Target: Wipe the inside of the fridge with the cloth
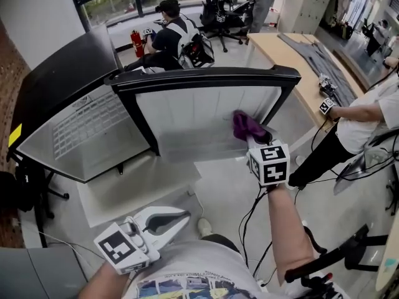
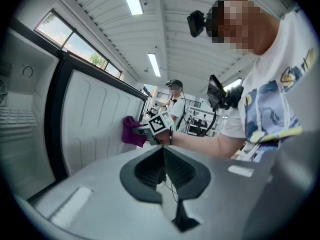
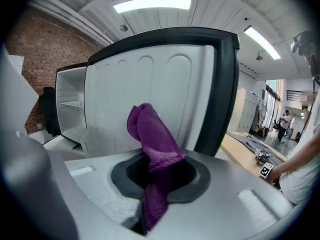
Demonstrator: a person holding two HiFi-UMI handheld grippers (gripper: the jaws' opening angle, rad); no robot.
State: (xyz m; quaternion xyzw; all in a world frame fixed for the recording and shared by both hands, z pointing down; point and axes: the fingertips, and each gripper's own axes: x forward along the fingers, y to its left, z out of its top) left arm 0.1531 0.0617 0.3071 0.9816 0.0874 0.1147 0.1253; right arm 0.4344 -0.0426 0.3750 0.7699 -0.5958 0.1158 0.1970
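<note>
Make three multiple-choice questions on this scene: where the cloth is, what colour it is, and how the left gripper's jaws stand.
1. Where is the cloth?
A. on the floor
B. against the inside of the fridge door
C. on a fridge shelf

2. What colour is the cloth?
A. purple
B. yellow
C. white

3. How is the left gripper?
A. shut on the cloth
B. open around a bottle
C. shut and empty

Answers:
1 B: the right gripper holds it to the white inner face of the open door.
2 A: all three views show it purple.
3 C: its jaws meet with nothing between them, low by the person's body.
</note>
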